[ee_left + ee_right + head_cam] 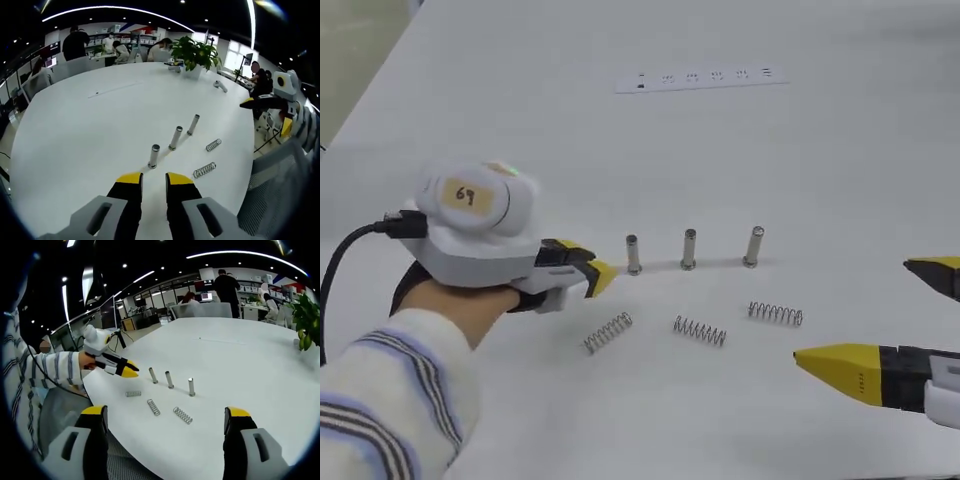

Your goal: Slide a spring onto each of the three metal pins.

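**Both tools empty, three bare pins, three springs laid out ready**

The left tool [605, 275] hovers with its jaws almost together, a narrow gap between them and nothing in it. Just off its tips stands the first pin [633, 254]. The second pin [689, 249] and the third pin [754, 246] continue the line away from it. All three stand upright on the desk [820, 150] with bare shafts, so no spring is on a pin yet.

The right tool [855, 310] is spread wide and holds nothing. Ahead of it the first spring [775, 314], the second spring [699, 331] and the third spring [608, 332] lie on their sides, apart from each other. Each lies roughly before one pin, which looks like a layout for one-to-one pairing. The wide spread probably suits closing over a spring. The left tool, beside the pins, seems placed to guide or steady.

The springs lie between the right tool and the pins, so nothing blocks its reach. The right gripper view shows the desk's edge close under that tool, and a nudged spring could roll toward it. Beyond the pins the desk is open as far as a power strip [700, 78], well apart.
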The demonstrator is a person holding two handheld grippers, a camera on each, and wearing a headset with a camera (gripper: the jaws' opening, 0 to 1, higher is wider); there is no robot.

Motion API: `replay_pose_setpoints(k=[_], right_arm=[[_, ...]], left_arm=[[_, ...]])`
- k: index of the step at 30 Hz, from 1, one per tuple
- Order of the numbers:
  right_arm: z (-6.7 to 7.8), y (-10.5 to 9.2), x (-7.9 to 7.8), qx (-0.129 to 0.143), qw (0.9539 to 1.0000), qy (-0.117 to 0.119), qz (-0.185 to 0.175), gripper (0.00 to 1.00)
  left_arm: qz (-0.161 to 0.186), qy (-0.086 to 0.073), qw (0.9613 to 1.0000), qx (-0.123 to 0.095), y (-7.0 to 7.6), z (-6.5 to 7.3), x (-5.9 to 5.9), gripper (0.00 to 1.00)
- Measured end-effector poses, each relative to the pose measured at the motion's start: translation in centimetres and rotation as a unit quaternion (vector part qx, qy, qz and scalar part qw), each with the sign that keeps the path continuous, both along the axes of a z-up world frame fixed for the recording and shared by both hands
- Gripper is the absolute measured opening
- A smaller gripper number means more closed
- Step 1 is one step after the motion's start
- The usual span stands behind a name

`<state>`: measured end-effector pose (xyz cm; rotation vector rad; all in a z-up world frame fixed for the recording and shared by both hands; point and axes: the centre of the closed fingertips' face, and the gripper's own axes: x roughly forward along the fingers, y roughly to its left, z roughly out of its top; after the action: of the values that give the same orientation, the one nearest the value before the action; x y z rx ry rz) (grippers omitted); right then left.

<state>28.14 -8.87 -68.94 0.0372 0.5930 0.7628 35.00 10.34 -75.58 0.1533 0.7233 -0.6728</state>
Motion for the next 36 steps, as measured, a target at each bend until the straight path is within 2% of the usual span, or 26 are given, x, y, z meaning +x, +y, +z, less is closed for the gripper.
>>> replay_pose_setpoints(k=[5,8,10,14,19,20,24,29,32,36], right_arm=[[0.1,0.1,0.0,0.0,1.0,0.0,0.001,0.97],[0.0,0.1,0.0,-0.001,1.0,0.0,0.002,0.98],[0.0,0.2,0.0,-0.001,1.0,0.001,0.005,0.99],[0.0,0.6,-0.2,-0.002,0.9999,0.003,0.012,1.0],[-0.1,0.7,-0.4,-0.003,0.9998,0.004,0.017,1.0],[-0.1,0.7,-0.4,-0.004,0.9998,0.003,0.018,1.0],[-0.1,0.7,-0.5,-0.006,0.9998,0.005,0.02,0.99],[-0.1,0.7,-0.5,-0.005,0.9998,0.006,0.019,0.98],[-0.1,0.7,-0.4,-0.005,0.9998,0.005,0.019,0.98],[-0.2,0.9,-0.5,-0.008,0.9997,0.007,0.021,0.98]], left_arm=[[0.002,0.017,0.9998,-0.005,0.8,-0.4,-1.2,0.16],[-0.004,0.017,0.9998,0.009,1.4,-0.7,-1.8,0.18],[0.0,0.024,0.9996,0.013,1.8,-0.9,-2.1,0.19],[-0.001,0.027,0.9995,0.016,2.2,-1.1,-2.6,0.2],[-0.013,0.036,0.9992,0.014,1.8,-1.7,-3.5,0.22],[-0.017,0.033,0.9992,0.014,1.7,-1.8,-3.6,0.21],[-0.02,0.042,0.9989,0.007,1.3,-2.5,-3.9,0.21],[-0.032,0.04,0.9987,0.003,0.8,-2.9,-4.2,0.21],[-0.033,0.047,0.9984,-0.004,0.5,-3.3,-4.4,0.2],[-0.044,0.048,0.9979,0.003,0.3,-3.8,-4.8,0.19]])
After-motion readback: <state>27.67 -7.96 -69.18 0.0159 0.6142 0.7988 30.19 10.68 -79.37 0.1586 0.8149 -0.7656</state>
